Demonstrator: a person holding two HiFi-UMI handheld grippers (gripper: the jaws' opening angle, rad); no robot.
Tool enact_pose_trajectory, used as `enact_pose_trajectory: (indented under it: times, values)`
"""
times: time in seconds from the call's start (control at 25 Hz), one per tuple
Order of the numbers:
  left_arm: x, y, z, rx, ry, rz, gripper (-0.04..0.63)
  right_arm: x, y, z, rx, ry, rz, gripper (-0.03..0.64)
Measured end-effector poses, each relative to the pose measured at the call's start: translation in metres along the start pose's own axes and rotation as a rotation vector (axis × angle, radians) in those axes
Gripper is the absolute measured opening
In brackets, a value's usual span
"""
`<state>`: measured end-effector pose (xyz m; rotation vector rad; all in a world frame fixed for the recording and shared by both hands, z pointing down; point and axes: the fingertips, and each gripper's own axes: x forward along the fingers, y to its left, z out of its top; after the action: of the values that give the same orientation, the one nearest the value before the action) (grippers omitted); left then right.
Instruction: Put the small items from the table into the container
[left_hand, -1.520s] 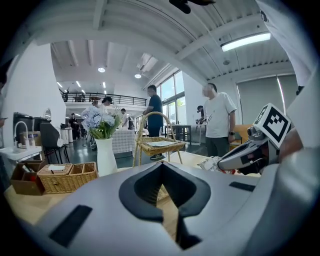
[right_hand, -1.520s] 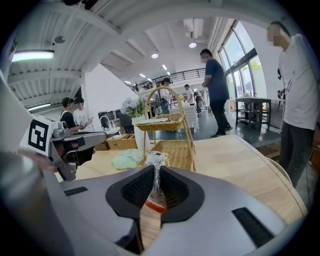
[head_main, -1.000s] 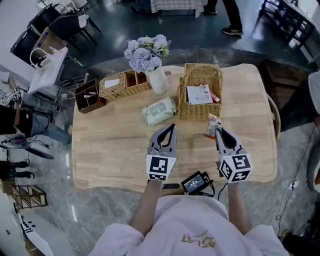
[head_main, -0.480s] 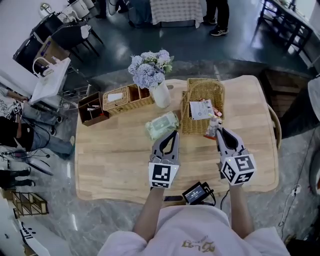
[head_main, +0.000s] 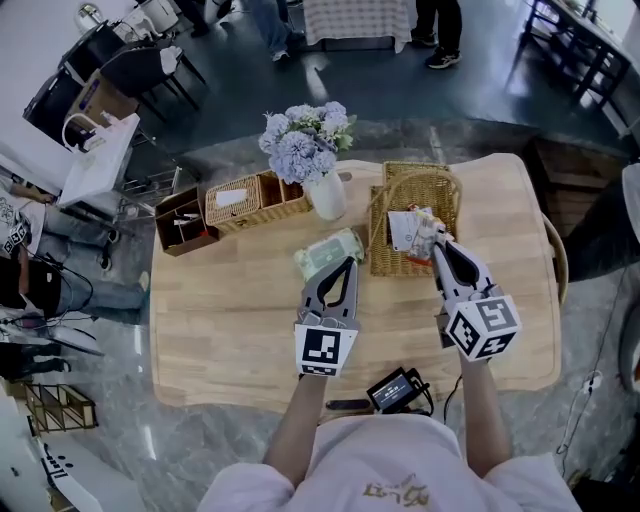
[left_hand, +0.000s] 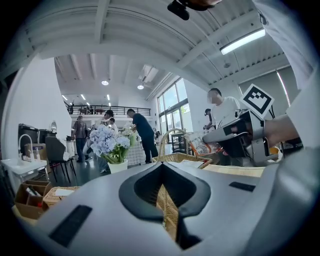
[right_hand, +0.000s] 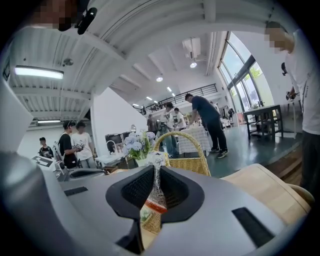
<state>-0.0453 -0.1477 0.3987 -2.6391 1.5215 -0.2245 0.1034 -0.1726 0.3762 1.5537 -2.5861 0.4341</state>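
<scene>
Head view: packet (head_main: 423, 231) in R gripper (head_main: 438, 246) (pinched).

- Snack packet (head_main: 424, 233): small and crinkled, clear and white with an orange-red band. It stands upright, pinched between the jaws of the right gripper (head_main: 437, 246), and from above it shows over the basket's near part.
- Wicker basket (head_main: 383, 262): rectangular with an arched handle, on the bench's far right part. A white printed packet (head_main: 402, 228) lies inside.
- Green soft pack (head_main: 328, 252): flat on the bench, just left of the basket.
</scene>
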Motion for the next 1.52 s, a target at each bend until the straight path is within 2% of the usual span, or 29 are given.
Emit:
enact_pose_trajectory:
  times: [0.36,0.52,0.56,0.68,0.84,0.96,1.12,1.24,1.52]
  values:
    - [0.015,0.014,-0.008,-0.016,0.006,-0.01,-0.008,0.032,-0.011,0.009,0.007,-0.026,-0.029,0.057]
    - [0.021,0.019,-0.017,-0.024,0.018,-0.01,-0.008,0.04,-0.032,-0.001,-0.105,0.042,-0.181,0.057]
    - [0.022,0.019,-0.018,-0.023,0.02,-0.011,-0.008,0.041,-0.034,-0.003,-0.124,0.052,-0.196,0.057]
    - [0.023,0.019,-0.02,-0.025,0.021,-0.015,-0.008,0.049,-0.03,-0.006,-0.106,0.057,-0.169,0.057]
    - [0.022,0.017,-0.023,-0.034,0.032,-0.017,-0.008,0.059,-0.03,-0.018,-0.185,0.117,-0.176,0.057]
    - [0.02,0.013,-0.025,-0.034,0.036,-0.022,-0.008,0.06,-0.033,-0.02,-0.207,0.112,-0.174,0.058]
    - [0.018,0.008,-0.026,-0.029,0.045,-0.03,-0.008,0.059,-0.042,-0.018,-0.265,0.105,-0.214,0.068]
    - [0.016,0.005,-0.024,-0.027,0.044,-0.031,-0.008,0.058,-0.044,-0.019,-0.234,0.097,-0.206,0.132]
    - [0.011,0.003,-0.014,-0.011,0.032,-0.019,-0.008,0.051,-0.044,-0.011,-0.228,0.049,-0.21,0.146]
